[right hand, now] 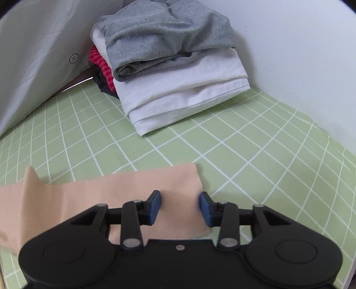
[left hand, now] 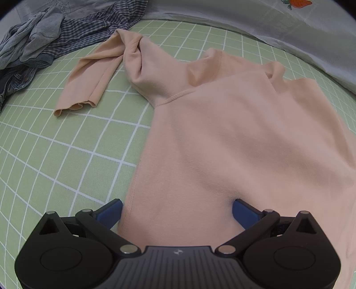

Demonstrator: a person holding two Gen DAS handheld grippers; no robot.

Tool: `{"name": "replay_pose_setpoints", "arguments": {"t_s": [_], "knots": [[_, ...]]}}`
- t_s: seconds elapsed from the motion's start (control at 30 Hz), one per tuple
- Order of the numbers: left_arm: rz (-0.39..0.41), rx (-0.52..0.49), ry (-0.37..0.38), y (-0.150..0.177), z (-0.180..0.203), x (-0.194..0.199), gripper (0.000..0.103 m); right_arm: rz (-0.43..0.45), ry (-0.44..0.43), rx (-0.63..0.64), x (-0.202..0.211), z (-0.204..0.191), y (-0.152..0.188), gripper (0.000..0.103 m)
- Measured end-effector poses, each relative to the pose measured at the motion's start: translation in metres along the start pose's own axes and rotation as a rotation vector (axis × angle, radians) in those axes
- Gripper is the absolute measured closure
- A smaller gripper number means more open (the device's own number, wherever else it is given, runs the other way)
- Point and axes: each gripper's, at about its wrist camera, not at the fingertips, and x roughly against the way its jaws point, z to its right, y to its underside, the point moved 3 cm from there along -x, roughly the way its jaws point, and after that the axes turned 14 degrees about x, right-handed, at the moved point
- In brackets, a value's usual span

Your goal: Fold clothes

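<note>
A peach long-sleeved top lies spread on a bed covered by a green sheet with a white grid, its body running lengthwise from the near edge of the left wrist view toward the collar at the far side. One sleeve bends away to the left and doubles back toward the camera, cuff nearest.

The left tool stands with its blue pads wide apart, straddling the hem end of the top; cloth lies between the pads, but whether they press it cannot be told. Only this view shows the body of the top, a loose heap of grey, checked and denim clothes at the far left, and pale bedding with an orange print along the far edge.

The right wrist view shows what the other does not: the top's other sleeve, a flat band stretching left to right, with its end between the blue pads of the right tool. The pads stand apart, clear of the cloth on either side. Beyond sits a folded stack, grey on white over a red striped piece, against a white wall.

The sleeve's left end runs out of view, its near part hidden under the tool's black body. The right pad is blurred.
</note>
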Motion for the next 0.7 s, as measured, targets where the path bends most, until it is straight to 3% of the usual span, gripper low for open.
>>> {"name": "replay_pose_setpoints", "arguments": {"t_s": [0.13,0.2,0.3,0.4,0.43,0.5,0.57,0.7], "knots": [[0.001,0.001,0.0,0.0,0.0,0.001,0.0,-0.016,0.11,-0.019,-0.006,0.024,0.004,0.078],[0.001,0.001,0.0,0.0,-0.001,0.001,0.0,-0.05,0.182,-0.053,-0.011,0.043,0.007,0.087],[0.004,0.002,0.001,0.001,-0.001,0.001,0.0,-0.086,0.235,-0.088,-0.013,0.07,0.013,0.087],[0.009,0.004,0.001,0.0,-0.002,0.001,0.0,-0.085,0.175,-0.149,-0.008,0.083,0.015,0.078],[0.011,0.005,0.001,0.0,-0.002,0.001,0.0,-0.069,0.128,-0.169,-0.005,0.082,0.015,0.066],[0.014,0.006,0.002,0.001,-0.002,0.001,0.0,-0.022,0.022,-0.195,0.001,0.07,0.013,0.053],[0.017,0.005,0.003,0.0,-0.002,0.001,0.0,-0.003,-0.054,-0.182,0.003,0.053,0.008,0.049],[0.016,0.004,0.003,0.0,-0.003,0.001,0.0,-0.016,-0.06,-0.137,-0.003,0.027,0.003,0.046]]}}
